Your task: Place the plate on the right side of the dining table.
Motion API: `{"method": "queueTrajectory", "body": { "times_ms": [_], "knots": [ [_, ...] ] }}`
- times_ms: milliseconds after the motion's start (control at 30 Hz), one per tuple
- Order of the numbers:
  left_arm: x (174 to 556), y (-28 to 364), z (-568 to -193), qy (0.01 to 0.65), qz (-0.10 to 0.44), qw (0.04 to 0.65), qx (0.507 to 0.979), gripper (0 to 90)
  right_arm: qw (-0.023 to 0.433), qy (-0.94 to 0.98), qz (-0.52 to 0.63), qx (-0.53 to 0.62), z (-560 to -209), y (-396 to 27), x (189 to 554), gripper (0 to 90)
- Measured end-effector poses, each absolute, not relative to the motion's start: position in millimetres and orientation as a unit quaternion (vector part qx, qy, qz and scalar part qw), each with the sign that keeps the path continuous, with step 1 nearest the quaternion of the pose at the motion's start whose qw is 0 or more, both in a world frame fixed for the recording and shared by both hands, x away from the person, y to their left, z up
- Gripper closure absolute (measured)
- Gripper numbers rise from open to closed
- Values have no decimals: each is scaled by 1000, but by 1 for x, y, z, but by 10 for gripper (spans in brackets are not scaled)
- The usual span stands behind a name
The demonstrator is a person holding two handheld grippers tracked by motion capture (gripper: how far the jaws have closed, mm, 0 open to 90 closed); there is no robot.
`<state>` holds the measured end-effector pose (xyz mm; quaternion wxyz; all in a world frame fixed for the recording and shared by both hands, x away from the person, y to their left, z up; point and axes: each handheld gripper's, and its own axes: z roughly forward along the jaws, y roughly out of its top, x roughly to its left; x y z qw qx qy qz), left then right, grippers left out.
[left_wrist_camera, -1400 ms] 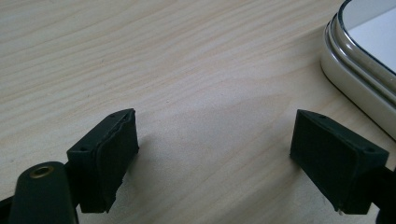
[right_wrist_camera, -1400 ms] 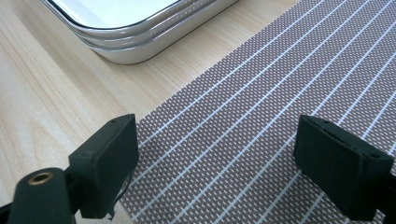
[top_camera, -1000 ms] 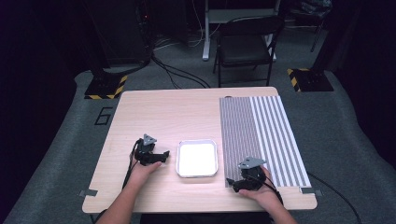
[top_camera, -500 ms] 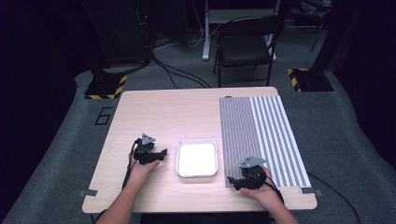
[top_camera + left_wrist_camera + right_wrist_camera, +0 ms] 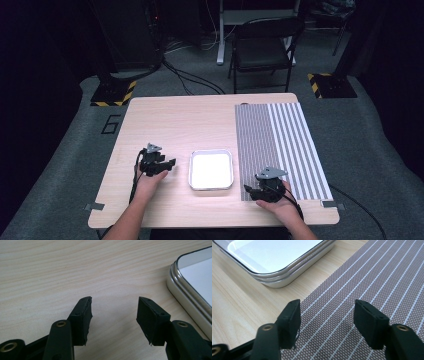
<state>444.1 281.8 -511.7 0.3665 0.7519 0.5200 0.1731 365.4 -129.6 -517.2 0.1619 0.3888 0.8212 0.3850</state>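
tray (image 5: 211,186) on table (image 5: 190,120), near its front edge; mat (image 5: 280,145) on table just right of tray, running from front edge to back | left gripper (image 5: 167,164) left of tray | right gripper (image 5: 248,189) right of tray, on mat's front corner | chair (image 5: 262,47) behind table

Tray (image 5: 190,285) cropped at right frame edge

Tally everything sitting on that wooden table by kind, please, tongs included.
Tongs: 2, left and right, both open and empty
White tray: 1
Striped mat: 1
Total: 4
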Motion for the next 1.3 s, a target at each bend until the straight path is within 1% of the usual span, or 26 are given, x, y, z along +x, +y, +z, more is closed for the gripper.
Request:
{"method": "queueTrajectory", "body": {
  "times_ms": [67, 133, 167, 400, 733, 833, 1000, 1133, 1200, 1300],
  "knots": [
    [442, 281, -510, 522, 172, 370, 749, 466, 167, 816, 389, 394, -515, -130, 365, 399],
    [440, 281, -509, 526, 171, 369, 747, 475, 163, 807, 397, 407, -512, -131, 365, 392],
    [439, 281, -508, 529, 168, 369, 746, 488, 163, 802, 400, 413, -511, -131, 365, 399],
    [434, 281, -504, 528, 155, 379, 744, 493, 153, 787, 409, 436, -506, -135, 368, 469],
    [424, 283, -499, 537, 137, 410, 724, 500, 132, 770, 429, 455, -502, -135, 371, 509],
    [421, 283, -499, 548, 124, 421, 712, 511, 137, 769, 425, 458, -500, -131, 371, 508],
    [417, 283, -495, 548, 109, 432, 708, 529, 143, 769, 421, 460, -496, -128, 372, 507],
    [415, 280, -494, 543, 100, 434, 712, 550, 134, 768, 420, 464, -493, -128, 374, 504],
    [415, 280, -493, 538, 95, 433, 717, 563, 125, 769, 414, 471, -491, -127, 375, 499],
    [415, 280, -490, 541, 78, 443, 710, 567, 108, 765, 414, 482, -488, -126, 378, 506]
  ]
}}
